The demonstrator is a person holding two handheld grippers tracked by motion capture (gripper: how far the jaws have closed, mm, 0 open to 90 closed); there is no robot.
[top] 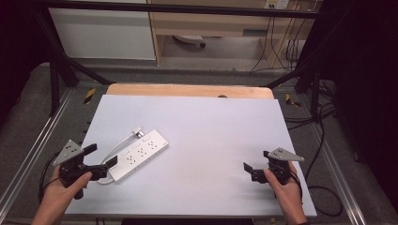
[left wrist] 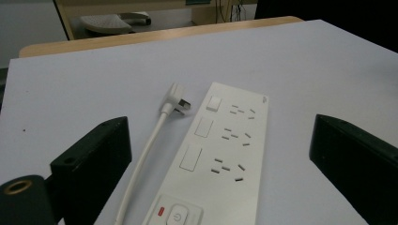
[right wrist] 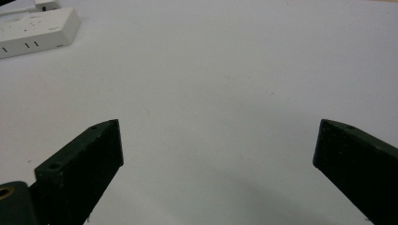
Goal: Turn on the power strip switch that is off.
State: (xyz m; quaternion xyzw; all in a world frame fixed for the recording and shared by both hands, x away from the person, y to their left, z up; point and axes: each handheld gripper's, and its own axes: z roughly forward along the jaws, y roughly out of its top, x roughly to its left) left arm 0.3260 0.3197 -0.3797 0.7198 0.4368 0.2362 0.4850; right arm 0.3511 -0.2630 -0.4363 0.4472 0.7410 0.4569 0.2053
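At the table's near edge we hold the left gripper (top: 101,158) and right gripper (top: 256,161), both spread wide and empty. Just ahead of the left one lies a flat white power strip (top: 139,155) on the smooth white tabletop (top: 211,126), its cord's plug (top: 137,133) beside it.

A lab: black metal frame (top: 56,70) around a white table (top: 211,126), loose cables (top: 281,47).
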